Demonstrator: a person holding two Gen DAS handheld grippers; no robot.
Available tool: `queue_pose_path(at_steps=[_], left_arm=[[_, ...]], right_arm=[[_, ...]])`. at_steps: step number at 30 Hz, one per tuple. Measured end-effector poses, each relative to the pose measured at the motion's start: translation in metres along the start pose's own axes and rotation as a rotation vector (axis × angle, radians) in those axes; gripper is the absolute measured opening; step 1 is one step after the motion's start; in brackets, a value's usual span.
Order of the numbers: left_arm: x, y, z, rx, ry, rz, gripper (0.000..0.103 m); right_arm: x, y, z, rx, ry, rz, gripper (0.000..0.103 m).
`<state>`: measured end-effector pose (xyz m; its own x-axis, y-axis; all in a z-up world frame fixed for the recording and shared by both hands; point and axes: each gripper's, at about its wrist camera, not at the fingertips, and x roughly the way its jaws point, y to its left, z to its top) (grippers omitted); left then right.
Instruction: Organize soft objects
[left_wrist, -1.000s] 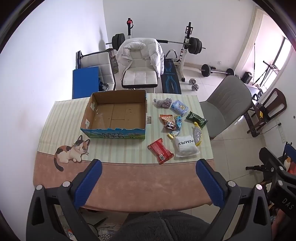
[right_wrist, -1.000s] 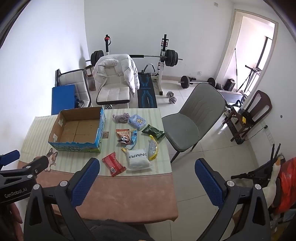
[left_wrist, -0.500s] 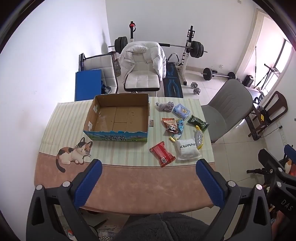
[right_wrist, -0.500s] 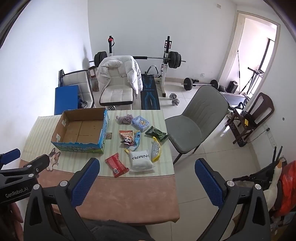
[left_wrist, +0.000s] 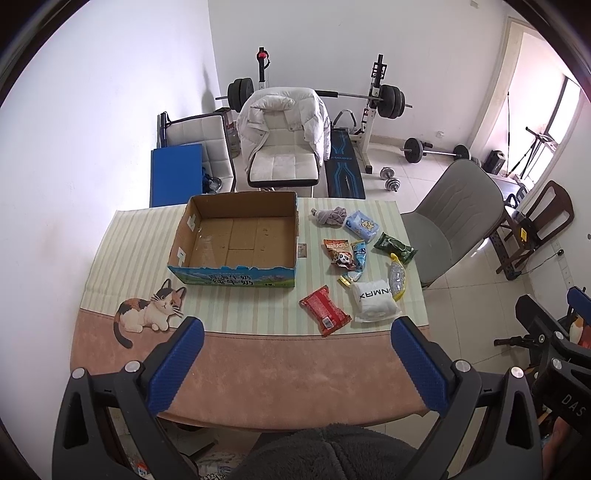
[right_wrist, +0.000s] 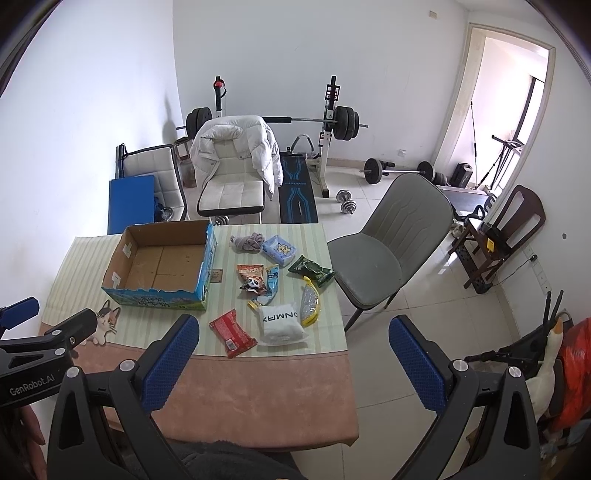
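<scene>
An empty open cardboard box (left_wrist: 236, 240) (right_wrist: 159, 266) stands on the table's far left. To its right lie soft packs: a red pack (left_wrist: 324, 305) (right_wrist: 232, 333), a white pouch (left_wrist: 373, 300) (right_wrist: 281, 323), a yellow pack (left_wrist: 396, 276), a panda snack bag (left_wrist: 338, 253) (right_wrist: 253, 278), a green pack (left_wrist: 395, 248), a light blue tissue pack (left_wrist: 362, 223) (right_wrist: 279, 250) and a grey cloth (left_wrist: 330, 216) (right_wrist: 246, 242). My left gripper (left_wrist: 295, 363) and right gripper (right_wrist: 291, 363) are both open and empty, held high over the table's near edge.
The table (left_wrist: 258, 376) has a striped cloth with a cat picture (left_wrist: 147, 314). A grey chair (right_wrist: 391, 243) stands at its right side. Behind it are a white chair with a jacket (left_wrist: 282, 144), a blue board (left_wrist: 175, 177) and a weight bench.
Both views have shifted slightly, and the table sits a little lower in them. Nothing on the table has moved. Both grippers stay open.
</scene>
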<state>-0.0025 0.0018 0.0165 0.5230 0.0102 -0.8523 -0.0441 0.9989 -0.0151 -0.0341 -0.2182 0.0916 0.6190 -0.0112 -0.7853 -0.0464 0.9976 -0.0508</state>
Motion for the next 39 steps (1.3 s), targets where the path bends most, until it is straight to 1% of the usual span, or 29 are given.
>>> queue_pose_path(at_steps=[10,22,37,39], left_arm=[[0.0,0.002,0.002,-0.003,-0.005,0.0,0.103],[-0.002,0.004,0.005,-0.005,-0.005,0.0,0.103],[-0.003,0.003,0.005,-0.003,-0.007,-0.002,0.103],[-0.003,0.002,0.005,-0.002,-0.008,-0.001,0.103]], right_arm=[[-0.003,-0.004,0.002,0.002,-0.005,0.003,0.103],[-0.002,0.002,0.007,-0.005,-0.013,0.001,0.103],[0.002,0.002,0.004,0.002,-0.01,-0.005,0.103],[0.007,0.0,-0.003,0.008,-0.011,-0.006,0.103]])
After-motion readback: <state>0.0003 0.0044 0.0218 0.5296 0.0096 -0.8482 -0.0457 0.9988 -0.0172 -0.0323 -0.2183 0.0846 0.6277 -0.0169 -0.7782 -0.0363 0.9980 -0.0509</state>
